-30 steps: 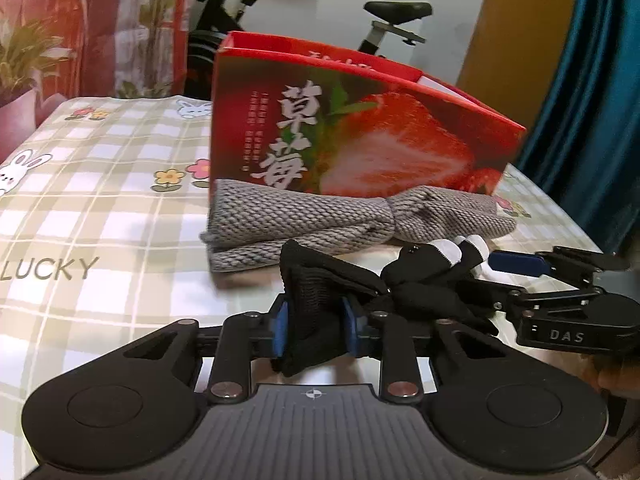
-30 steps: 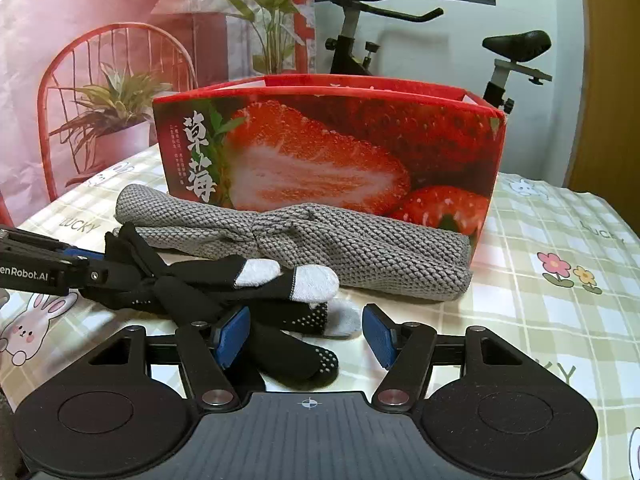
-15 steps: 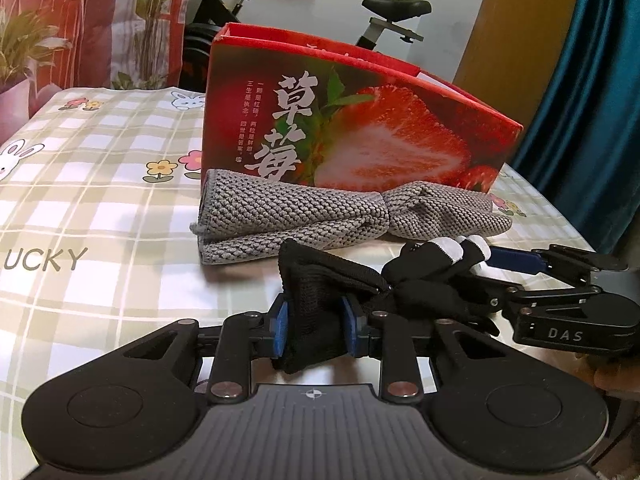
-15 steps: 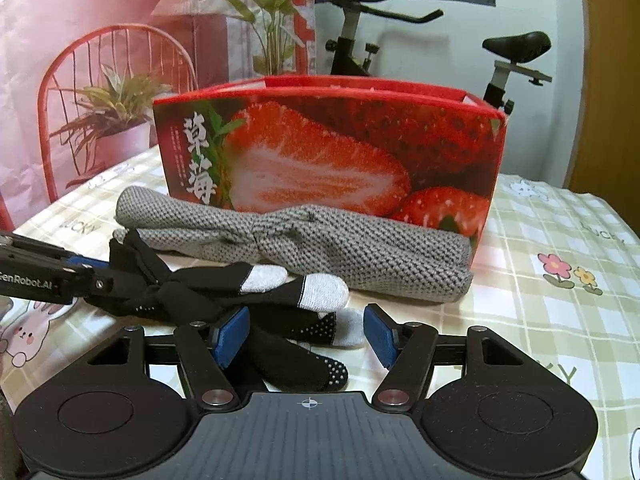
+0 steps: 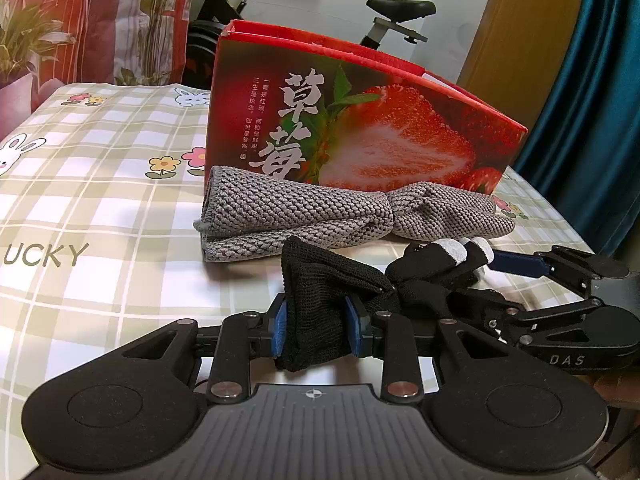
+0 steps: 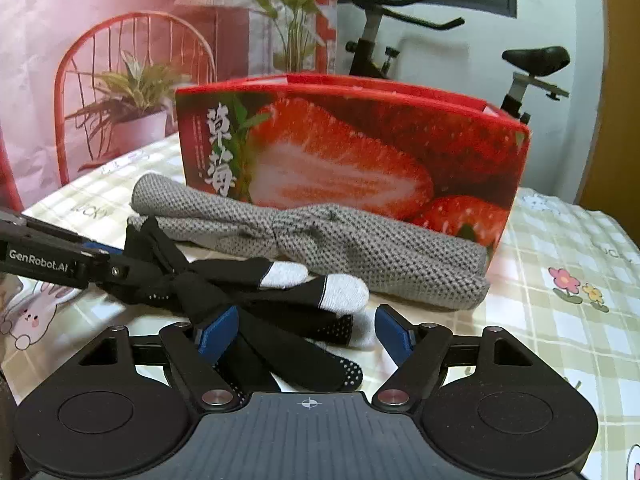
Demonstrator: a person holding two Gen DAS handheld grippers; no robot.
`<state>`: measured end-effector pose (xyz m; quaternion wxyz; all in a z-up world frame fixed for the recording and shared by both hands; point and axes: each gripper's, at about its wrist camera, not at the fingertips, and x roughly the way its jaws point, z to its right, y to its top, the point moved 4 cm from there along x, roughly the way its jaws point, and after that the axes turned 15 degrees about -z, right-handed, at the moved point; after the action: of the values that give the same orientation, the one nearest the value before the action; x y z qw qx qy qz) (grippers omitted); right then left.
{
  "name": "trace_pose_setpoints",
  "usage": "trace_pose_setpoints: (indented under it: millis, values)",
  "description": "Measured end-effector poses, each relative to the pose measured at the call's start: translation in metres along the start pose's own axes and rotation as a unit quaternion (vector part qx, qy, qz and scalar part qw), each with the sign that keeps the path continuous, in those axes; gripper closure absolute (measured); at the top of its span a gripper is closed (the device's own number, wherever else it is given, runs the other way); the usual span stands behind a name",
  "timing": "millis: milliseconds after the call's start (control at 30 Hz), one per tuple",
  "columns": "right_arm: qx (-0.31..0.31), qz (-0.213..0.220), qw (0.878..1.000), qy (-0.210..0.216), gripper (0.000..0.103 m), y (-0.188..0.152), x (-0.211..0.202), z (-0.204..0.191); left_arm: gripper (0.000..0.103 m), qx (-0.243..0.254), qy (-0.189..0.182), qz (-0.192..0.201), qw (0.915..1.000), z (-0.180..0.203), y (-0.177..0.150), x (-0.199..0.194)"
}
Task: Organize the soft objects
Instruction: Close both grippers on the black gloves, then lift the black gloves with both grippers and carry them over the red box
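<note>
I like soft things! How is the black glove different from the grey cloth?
The black glove is dark with pale fingertips; the grey cloth is one knobbly grey. The glove is pinched in the left tool; the cloth lies free against the strawberry box. Both look soft and knotted.

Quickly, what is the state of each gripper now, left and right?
Left gripper: closed on the black glove's cuff, jaws easing open.
Right gripper: open, jaws opening; glove fingers lie between, not pressed.
</note>
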<state>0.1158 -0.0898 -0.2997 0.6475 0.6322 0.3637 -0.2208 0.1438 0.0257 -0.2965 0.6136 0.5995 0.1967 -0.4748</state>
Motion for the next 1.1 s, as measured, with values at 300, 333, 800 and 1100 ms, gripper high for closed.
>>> trace_pose_setpoints:
  millis: [300, 333, 800, 1100]
  values:
    - [-0.018, -0.023, 0.999, 0.014, 0.039, -0.001, 0.007, -0.005, 0.070, 0.002, 0.001, 0.001, 1.0000, 0.000, 0.000, 0.000]
    - [-0.020, -0.023, 0.999, 0.017, 0.040, -0.001, 0.007, -0.005, 0.070, 0.002, 0.001, 0.001, 1.0000, 0.001, 0.000, 0.000]
    - [-0.041, -0.015, 0.998, 0.054, 0.080, -0.004, 0.002, -0.010, 0.070, 0.006, 0.002, 0.002, 1.0000, 0.002, 0.000, 0.000]
    - [-0.024, -0.004, 0.998, 0.064, 0.090, -0.002, -0.005, -0.002, 0.086, 0.017, -0.009, -0.002, 0.9998, 0.003, 0.003, -0.005]
